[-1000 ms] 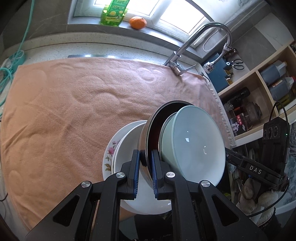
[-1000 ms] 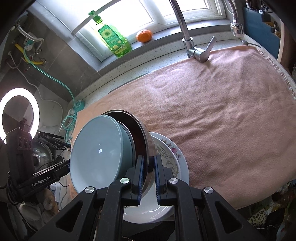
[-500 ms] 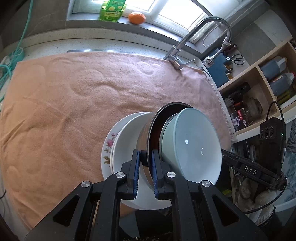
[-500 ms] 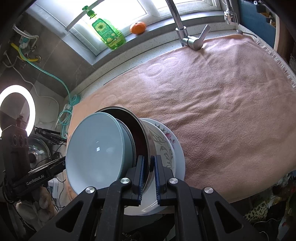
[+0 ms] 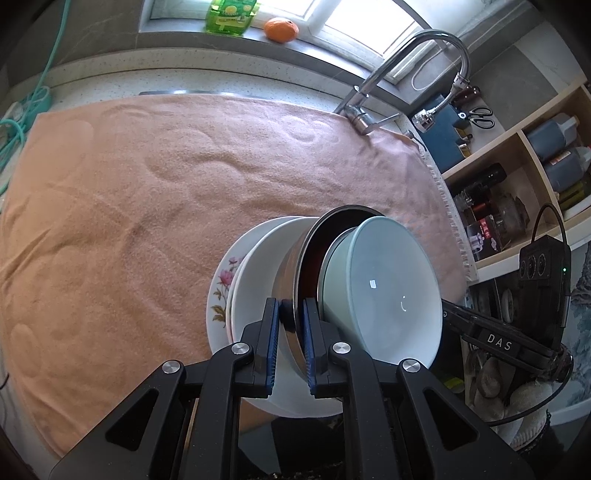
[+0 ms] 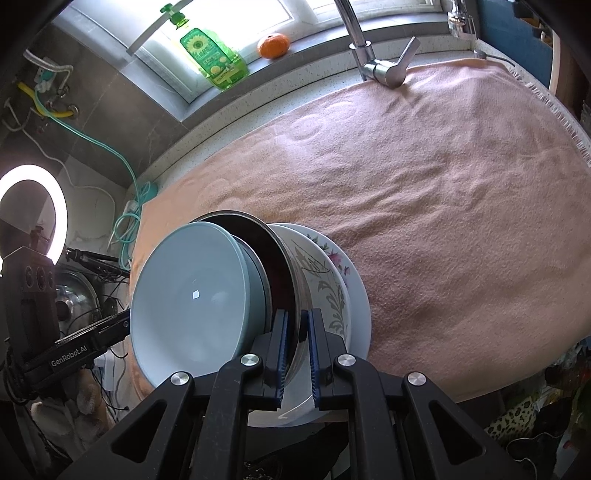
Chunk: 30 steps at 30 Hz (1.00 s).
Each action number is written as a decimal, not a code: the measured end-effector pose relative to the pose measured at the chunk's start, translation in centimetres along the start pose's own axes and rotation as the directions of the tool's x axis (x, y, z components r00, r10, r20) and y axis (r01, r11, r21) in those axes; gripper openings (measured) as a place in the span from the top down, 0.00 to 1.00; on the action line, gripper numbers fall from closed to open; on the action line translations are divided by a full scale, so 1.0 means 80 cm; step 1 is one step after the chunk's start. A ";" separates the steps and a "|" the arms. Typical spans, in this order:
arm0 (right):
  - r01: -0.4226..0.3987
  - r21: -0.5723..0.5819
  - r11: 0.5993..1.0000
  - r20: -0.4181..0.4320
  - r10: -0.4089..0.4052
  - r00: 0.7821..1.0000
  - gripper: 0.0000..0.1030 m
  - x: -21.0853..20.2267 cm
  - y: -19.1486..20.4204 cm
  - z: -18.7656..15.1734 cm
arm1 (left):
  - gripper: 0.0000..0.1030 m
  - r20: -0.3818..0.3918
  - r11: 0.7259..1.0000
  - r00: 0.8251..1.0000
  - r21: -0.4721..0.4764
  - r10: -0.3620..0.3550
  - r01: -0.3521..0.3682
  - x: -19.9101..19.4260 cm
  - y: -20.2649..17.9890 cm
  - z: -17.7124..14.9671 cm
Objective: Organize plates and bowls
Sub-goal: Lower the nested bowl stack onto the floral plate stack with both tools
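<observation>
Both the left gripper (image 5: 290, 319) and right gripper (image 6: 298, 334) pinch the steel bowl (image 5: 291, 258) rim; the blue bowl (image 5: 384, 291) inside, seemingly loose, could slide out over the towel (image 5: 147, 192) edge.

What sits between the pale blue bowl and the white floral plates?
The steel bowl, nested around the pale blue bowl, ahead of the white floral plates. Both wrist views show it.

The steel bowl (image 5: 295, 266) hides most of the flowered plate (image 5: 221, 280). The soap bottle (image 5: 231, 16) is cut off at the top edge. The labels on the shelf bottles (image 5: 554, 147) are too small to read. The towel (image 6: 424, 192) covers the counter (image 6: 221, 122).
</observation>
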State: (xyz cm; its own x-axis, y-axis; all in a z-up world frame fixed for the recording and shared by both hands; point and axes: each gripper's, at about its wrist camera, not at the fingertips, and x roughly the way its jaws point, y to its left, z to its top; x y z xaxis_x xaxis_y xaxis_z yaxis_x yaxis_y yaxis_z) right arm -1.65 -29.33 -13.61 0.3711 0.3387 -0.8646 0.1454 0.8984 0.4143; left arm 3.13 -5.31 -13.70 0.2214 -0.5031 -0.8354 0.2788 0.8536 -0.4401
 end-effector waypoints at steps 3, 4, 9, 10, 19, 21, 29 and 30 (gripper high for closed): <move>0.002 -0.003 1.000 -0.002 -0.002 1.000 0.90 0.002 0.000 0.001 | 0.90 -0.001 1.000 1.000 -0.004 -0.001 0.001 0.001 0.001 0.000; 0.002 -0.005 1.000 -0.002 -0.002 1.000 0.90 0.002 0.000 0.002 | 0.90 -0.002 1.000 1.000 -0.005 -0.001 0.001 0.001 0.002 0.000; 0.005 -0.015 1.000 0.000 -0.005 1.000 0.90 0.002 0.002 0.002 | 0.90 -0.006 1.000 1.000 -0.008 0.000 0.000 0.003 0.003 0.000; 0.006 -0.016 1.000 0.001 -0.006 1.000 0.90 0.002 0.002 0.002 | 0.90 -0.007 1.000 1.000 -0.010 -0.003 0.003 0.003 0.004 0.000; 0.005 -0.024 1.000 -0.005 -0.005 1.000 0.89 0.004 0.002 0.004 | 0.90 -0.005 1.000 1.000 -0.018 -0.015 0.015 0.002 0.008 -0.001; 0.007 -0.027 1.000 -0.009 -0.007 1.000 0.89 0.004 0.003 0.004 | 0.90 -0.004 1.000 1.000 -0.016 -0.016 0.016 0.001 0.007 -0.001; 0.020 -0.017 1.000 -0.014 -0.020 1.000 0.89 0.004 0.003 0.003 | 0.86 0.017 1.000 1.000 -0.002 -0.021 0.021 -0.010 0.012 0.000; 0.024 -0.020 1.000 -0.011 -0.025 1.000 0.88 0.002 0.004 0.003 | 0.85 0.022 1.000 0.999 -0.001 -0.024 0.024 -0.013 0.013 0.000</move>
State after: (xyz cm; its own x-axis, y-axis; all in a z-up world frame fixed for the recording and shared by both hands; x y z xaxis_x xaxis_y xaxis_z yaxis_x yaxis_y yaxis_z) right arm -1.29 -29.05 -13.55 0.3575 0.3194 -0.8776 0.1363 0.9118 0.3874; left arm 3.20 -3.94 -13.31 0.2351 -0.5262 -0.8172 0.2827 0.8414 -0.4605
